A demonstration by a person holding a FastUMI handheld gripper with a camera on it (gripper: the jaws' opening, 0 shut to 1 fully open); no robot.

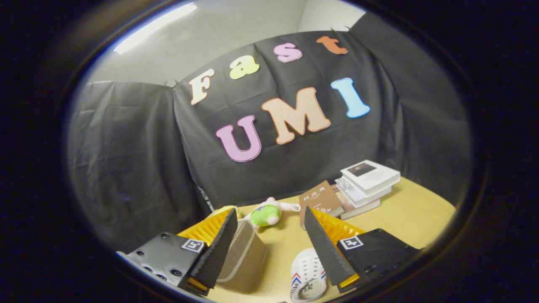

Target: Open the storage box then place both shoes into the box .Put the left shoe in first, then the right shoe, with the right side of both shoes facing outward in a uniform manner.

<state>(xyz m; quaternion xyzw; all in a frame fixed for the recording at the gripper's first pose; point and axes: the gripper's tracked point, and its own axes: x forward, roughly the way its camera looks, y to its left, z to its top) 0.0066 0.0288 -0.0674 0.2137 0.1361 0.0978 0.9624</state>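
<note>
The tongs (269,225) are spread wide above the tabletop (412,214), holding nothing. The box (244,261) lies beside the left finger, the shoe (309,275) beside the right one. Books (366,181) sit near the far edge.

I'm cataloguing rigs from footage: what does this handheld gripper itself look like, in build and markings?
The gripper has two flat, tapering fingers with finely textured inner faces. Each is backed by a ribbed block and mounted on a black carriage block with screw holes. Each carriage carries a small square black-and-white marker tag. No cables visible.

One shoe (308,273), one box (243,256), one plush toy (266,213) — several stacked books (367,181).
</note>
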